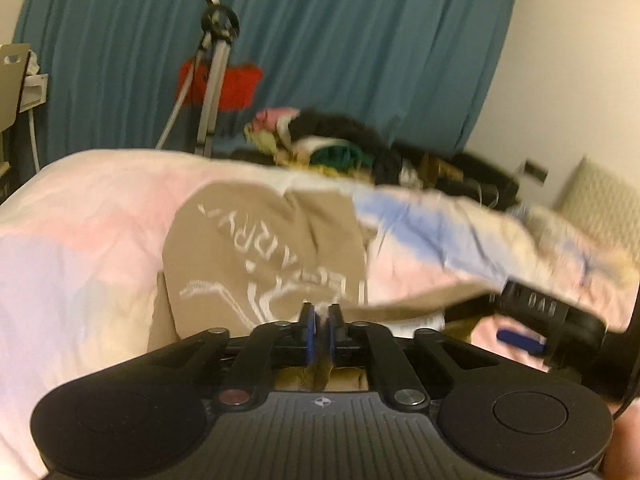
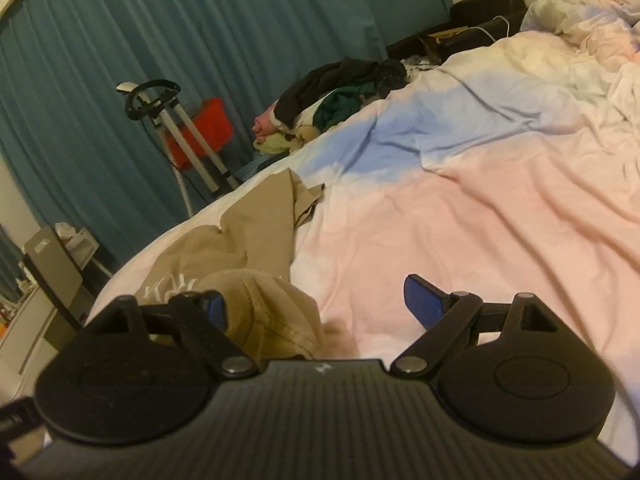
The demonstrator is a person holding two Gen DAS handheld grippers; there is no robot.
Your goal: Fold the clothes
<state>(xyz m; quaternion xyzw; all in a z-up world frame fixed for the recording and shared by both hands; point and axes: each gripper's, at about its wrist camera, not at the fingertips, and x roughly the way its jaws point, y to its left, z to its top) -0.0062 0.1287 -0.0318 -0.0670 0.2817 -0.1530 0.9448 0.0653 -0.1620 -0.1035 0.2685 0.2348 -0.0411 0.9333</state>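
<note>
A tan T-shirt (image 1: 256, 248) with white lettering lies on the pastel bedspread (image 1: 80, 240). My left gripper (image 1: 322, 320) is shut on the tan shirt's near edge, with fabric pinched between the blue pads. In the right wrist view the same shirt (image 2: 248, 240) lies crumpled at the left. My right gripper (image 2: 316, 304) is open, with a bunched fold of the shirt (image 2: 272, 312) between its fingers beside the left pad. The right gripper also shows at the right edge of the left wrist view (image 1: 540, 320).
A heap of mixed clothes (image 2: 340, 96) lies at the far side of the bed. A garment steamer stand (image 2: 176, 136) with a red base stands before teal curtains (image 2: 200, 40). A rumpled duvet (image 2: 580, 12) lies at the far right.
</note>
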